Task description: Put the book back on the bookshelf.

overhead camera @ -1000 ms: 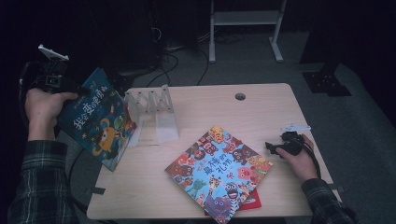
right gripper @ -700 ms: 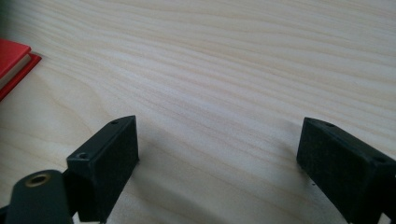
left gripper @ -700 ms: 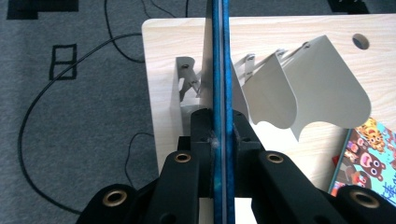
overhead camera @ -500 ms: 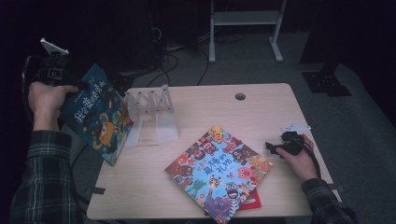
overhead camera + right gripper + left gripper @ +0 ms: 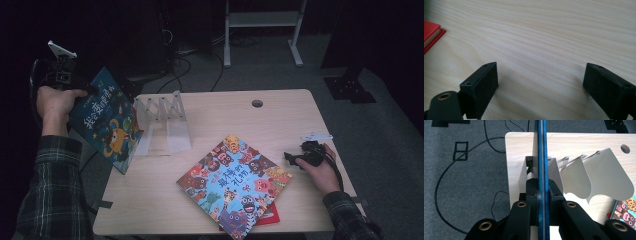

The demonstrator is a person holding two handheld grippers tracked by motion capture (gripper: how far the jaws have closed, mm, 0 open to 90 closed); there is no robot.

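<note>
Holding the blue picture book (image 5: 104,122) in my left gripper (image 5: 543,192), jaws clamped on its edge, I have it tilted off the table's (image 5: 280,112) left side, just beside the white folding book rack (image 5: 161,120). My right gripper (image 5: 540,82) rests wide apart on the wood.

obstacle: white rack (image 5: 162,117) at left rear | free: table (image 5: 280,120) right rear
</note>
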